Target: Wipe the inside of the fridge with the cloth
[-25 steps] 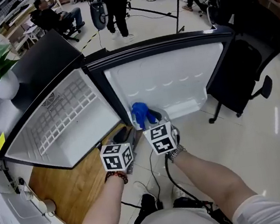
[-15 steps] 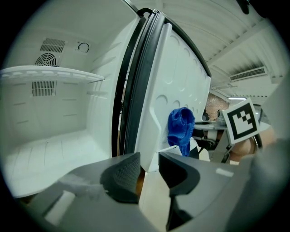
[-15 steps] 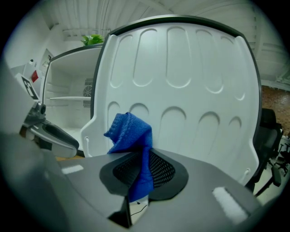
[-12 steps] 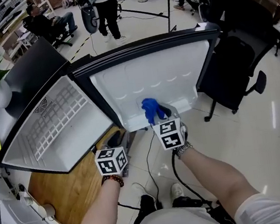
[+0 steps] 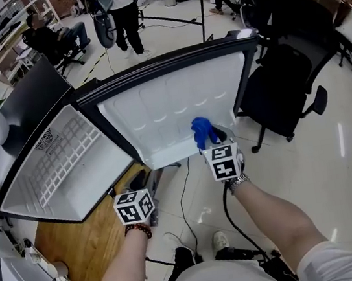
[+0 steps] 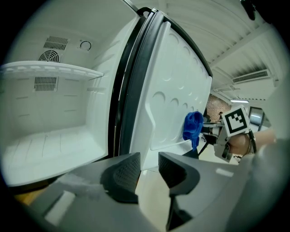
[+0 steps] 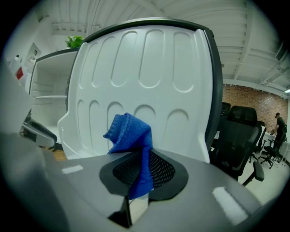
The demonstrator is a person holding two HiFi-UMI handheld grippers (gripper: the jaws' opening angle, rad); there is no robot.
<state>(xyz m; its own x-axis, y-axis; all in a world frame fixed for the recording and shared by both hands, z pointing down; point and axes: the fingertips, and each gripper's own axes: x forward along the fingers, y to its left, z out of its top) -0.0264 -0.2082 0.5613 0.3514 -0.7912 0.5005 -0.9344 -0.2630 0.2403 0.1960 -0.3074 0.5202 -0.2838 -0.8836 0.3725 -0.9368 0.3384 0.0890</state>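
Now: my right gripper (image 7: 144,168) pinches the blue cloth (image 7: 130,136) by a bunched fold, close to the inner liner of the fridge door (image 7: 149,68); my left gripper (image 6: 148,168) stands spread, empty. Cloth looks soft, light, floppy, best held mid-bunch.
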